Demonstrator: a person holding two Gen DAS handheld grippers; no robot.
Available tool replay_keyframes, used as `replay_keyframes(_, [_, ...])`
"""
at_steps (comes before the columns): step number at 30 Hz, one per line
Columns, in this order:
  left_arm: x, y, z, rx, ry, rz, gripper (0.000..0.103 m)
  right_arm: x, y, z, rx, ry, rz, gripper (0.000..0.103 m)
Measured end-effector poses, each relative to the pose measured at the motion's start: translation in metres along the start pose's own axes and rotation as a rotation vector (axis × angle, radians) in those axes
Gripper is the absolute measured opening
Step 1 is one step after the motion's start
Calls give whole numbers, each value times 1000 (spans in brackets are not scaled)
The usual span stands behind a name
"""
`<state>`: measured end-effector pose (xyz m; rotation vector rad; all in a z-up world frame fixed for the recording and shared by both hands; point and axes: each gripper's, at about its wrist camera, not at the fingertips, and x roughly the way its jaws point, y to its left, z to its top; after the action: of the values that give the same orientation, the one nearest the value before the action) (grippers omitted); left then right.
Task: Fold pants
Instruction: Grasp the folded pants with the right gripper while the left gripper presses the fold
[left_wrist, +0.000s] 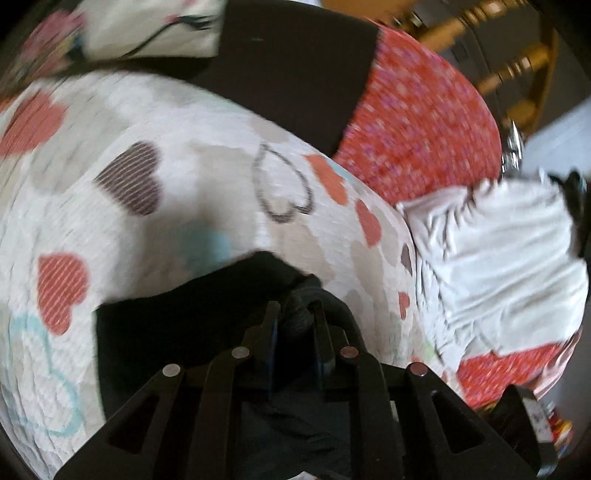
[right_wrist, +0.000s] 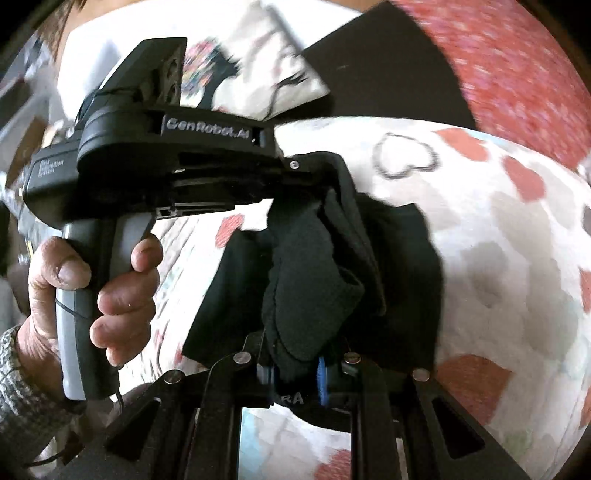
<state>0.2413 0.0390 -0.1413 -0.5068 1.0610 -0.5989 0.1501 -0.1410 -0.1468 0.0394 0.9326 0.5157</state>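
The black pants hang over the heart-print bedspread. My left gripper is shut on a bunched edge of them, with the cloth draping down to the left. In the right wrist view my right gripper is shut on a thick fold of the pants, which hang in front of the camera. The left gripper shows there too, held in a hand at the left, clamping the same cloth higher up. The two grippers are close together.
Another folded black garment lies at the far side of the bed, next to a red spotted cloth and a floral pillow. A crumpled white garment lies to the right. A wooden chair stands beyond the bed.
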Motion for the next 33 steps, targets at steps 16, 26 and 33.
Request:
replay_keyframes(16, [-41,109,-21,-267,-76,-72,17,67,81,-19,-327,68,-140,40])
replay_keyframes(26, [-69,120,-41,-318,-131,-13,31,82,99,-34,-443,85,-126,60])
replay_keyframes(33, [-89,76,-40,-237,-216,77,35,36,88,-47,-381,55,-71,68])
